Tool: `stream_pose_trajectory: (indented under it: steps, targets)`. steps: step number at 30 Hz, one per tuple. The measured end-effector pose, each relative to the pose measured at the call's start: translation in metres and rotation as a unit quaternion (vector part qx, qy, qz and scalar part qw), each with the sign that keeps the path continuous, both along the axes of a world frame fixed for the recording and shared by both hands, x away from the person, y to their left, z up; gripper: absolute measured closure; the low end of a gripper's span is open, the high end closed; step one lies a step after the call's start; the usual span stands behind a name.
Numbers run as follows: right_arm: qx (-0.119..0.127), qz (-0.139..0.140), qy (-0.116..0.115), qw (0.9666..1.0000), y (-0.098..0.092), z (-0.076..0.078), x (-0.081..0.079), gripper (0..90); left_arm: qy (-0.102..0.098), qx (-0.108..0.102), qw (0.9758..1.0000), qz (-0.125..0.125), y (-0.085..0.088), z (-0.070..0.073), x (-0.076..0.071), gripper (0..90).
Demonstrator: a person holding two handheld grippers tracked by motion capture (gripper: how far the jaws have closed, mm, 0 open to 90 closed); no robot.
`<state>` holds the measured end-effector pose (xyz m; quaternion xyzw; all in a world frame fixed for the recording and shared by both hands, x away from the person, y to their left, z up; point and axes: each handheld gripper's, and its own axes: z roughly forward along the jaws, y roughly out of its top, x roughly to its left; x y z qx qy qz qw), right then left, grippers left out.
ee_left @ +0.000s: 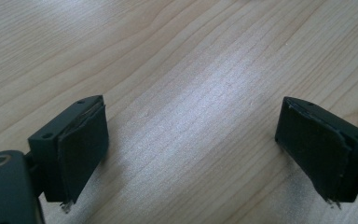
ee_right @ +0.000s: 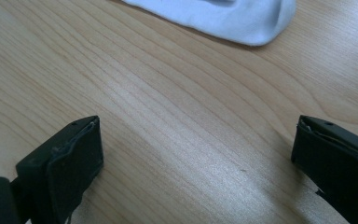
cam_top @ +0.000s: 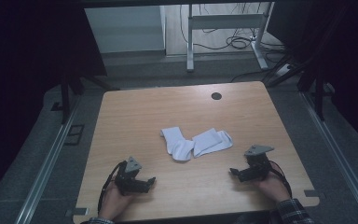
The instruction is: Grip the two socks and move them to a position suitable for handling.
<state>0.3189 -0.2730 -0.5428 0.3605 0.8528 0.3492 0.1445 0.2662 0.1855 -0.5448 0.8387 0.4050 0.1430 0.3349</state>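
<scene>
White socks (cam_top: 196,142) pair overhead; right gripper view apparently catches one.

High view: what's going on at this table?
A person holds a two-jaw gripper in each hand at the near edge of a light wooden table. The left gripper and the right gripper both rest with jaws open and nothing between them. Two white fabric socks lie touching in the middle of the table, apart from both grippers, untouched.

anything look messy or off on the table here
The two white fabric socks lie crumpled and overlapping mid-way across the light wooden table, not laid flat. Nothing looks spilled or damaged.
</scene>
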Motion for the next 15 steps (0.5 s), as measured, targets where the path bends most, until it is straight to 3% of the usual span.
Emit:
stream_pose_trajectory:
  steps: [15]
  targets:
    - [-0.015, 0.005, 0.017, 0.9997, 0.0011, 0.0036, 0.0008, 1.7, 0.0, 0.0, 1.0, 0.0, 0.0, 0.0, -0.0001, 9.6]
